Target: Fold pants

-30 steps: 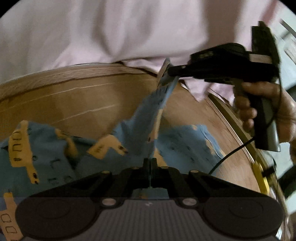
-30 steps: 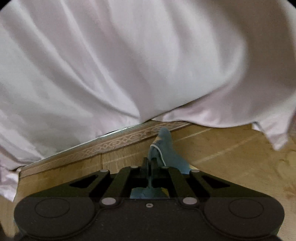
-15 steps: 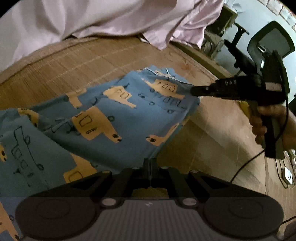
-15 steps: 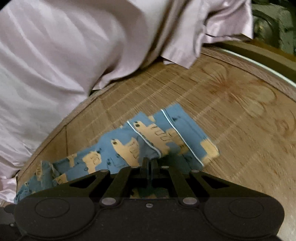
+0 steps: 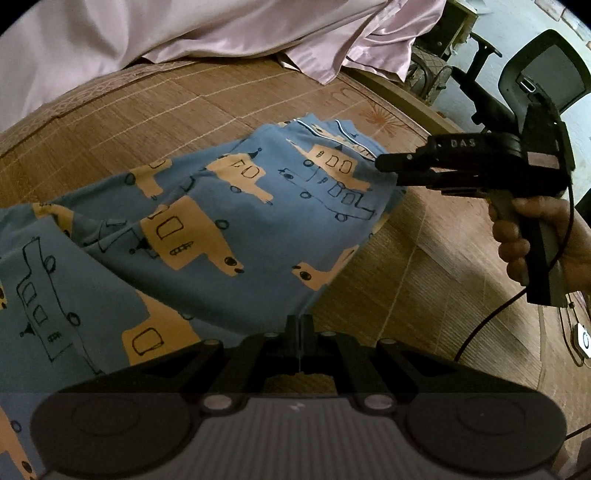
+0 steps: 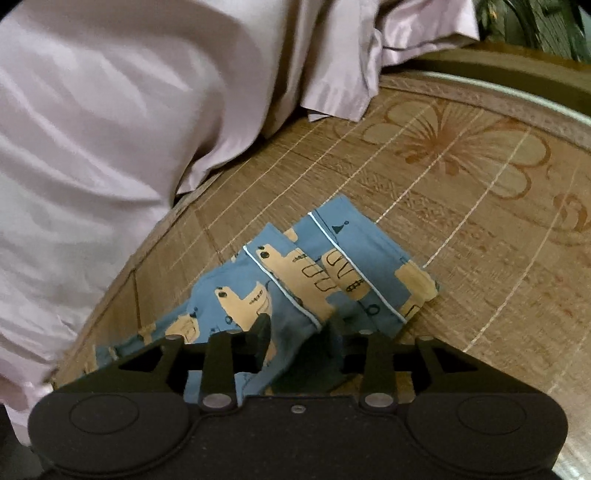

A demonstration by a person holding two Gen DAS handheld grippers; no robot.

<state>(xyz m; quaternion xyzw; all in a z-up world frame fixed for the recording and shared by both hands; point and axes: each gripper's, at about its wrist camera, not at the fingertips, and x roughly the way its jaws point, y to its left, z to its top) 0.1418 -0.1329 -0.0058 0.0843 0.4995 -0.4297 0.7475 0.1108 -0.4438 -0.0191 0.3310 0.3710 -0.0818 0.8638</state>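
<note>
The blue pants (image 5: 221, 221) with tan vehicle prints lie folded over on the woven mat (image 5: 147, 110). My left gripper (image 5: 300, 328) is shut on the near edge of the fabric. In the left wrist view my right gripper (image 5: 388, 171) sits at the far cuff end, held by a hand (image 5: 517, 236). In the right wrist view the two white-piped cuffs of the pants (image 6: 332, 266) rest flat on the mat (image 6: 461, 240). There my right gripper (image 6: 297, 332) is open, with a fold of blue fabric lying loose between its fingers (image 6: 262, 332).
A crumpled pink sheet (image 5: 184, 29) covers the far side of the mat and fills the left of the right wrist view (image 6: 110, 129). An office chair (image 5: 546, 70) stands beyond the mat's right edge. A black cable (image 5: 491, 317) hangs from the right gripper.
Both grippers swung the lifted pants legs away from the pink sheet and laid them flat on the mat. The right gripper, shut on the cuff before, has opened.
</note>
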